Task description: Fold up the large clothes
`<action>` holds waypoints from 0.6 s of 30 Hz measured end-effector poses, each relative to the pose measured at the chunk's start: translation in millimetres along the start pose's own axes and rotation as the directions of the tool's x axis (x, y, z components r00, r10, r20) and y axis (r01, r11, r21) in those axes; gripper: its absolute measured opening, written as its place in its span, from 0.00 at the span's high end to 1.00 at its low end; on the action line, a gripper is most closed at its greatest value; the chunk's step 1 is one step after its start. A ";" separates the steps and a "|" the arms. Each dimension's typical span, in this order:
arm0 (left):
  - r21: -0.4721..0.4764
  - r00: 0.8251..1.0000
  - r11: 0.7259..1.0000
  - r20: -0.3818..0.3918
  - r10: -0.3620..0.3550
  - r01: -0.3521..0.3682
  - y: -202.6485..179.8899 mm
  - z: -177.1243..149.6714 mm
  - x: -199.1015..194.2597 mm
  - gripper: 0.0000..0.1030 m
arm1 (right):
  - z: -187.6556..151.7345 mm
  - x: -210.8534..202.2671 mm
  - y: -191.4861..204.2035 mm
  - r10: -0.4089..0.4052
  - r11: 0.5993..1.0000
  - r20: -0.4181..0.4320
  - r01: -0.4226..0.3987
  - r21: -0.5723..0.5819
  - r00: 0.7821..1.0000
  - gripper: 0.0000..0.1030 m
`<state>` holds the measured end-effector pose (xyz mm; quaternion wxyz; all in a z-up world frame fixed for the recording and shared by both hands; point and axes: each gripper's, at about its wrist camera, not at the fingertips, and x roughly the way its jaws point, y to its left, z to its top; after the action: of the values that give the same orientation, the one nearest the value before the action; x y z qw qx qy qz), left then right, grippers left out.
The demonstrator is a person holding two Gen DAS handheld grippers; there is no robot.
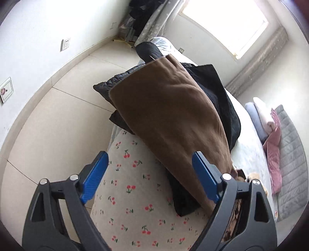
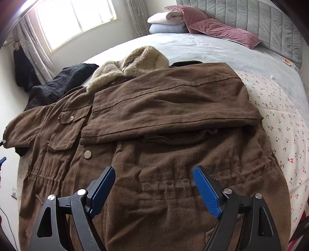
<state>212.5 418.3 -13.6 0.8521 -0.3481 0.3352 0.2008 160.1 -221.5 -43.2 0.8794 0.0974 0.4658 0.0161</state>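
Coat (image 2: 154, 135), brown, heavy cloth, with a pale fur collar (image 2: 135, 65) at twelve o'clock in the right wrist view. It lies front up on a bed (image 2: 212, 50), spread over a cherry-print sheet (image 2: 280, 119). One sleeve (image 2: 173, 100) is folded across the chest from three o'clock toward nine; snap pocket (image 2: 71, 119) shows at nine o'clock.

Black garment (image 2: 63, 81), quilted, partly under the coat at ten o'clock.

Right gripper (image 2: 154, 185), at six o'clock in its own view, above the coat's waist; blue pads (image 2: 206, 193) stand wide apart, nothing between them but the cloth below, no pinch visible.

Left gripper (image 1: 150, 173), at six o'clock in the left wrist view, over the cherry-print sheet beside the coat's edge; its blue pads are likewise spread wide with nothing gripped.

Pink cushion (image 2: 222, 30), folded blankets (image 2: 168, 21) and grey padded headboard (image 2: 251, 17) at one o'clock, well apart from the coat. Window (image 2: 77, 17) at eleven o'clock.
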 end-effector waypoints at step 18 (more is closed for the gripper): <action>0.378 0.895 0.869 0.182 -0.407 0.318 -196.5 -44.8 -97.0 0.98 | 2.5 -3.9 -21.8 0.047 0.995 -0.003 -0.047 0.083 0.999 0.18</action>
<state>238.9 242.1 121.7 0.9574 -0.2247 0.1801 0.0184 158.6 -243.6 -42.7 0.8728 0.1447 0.4657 0.0177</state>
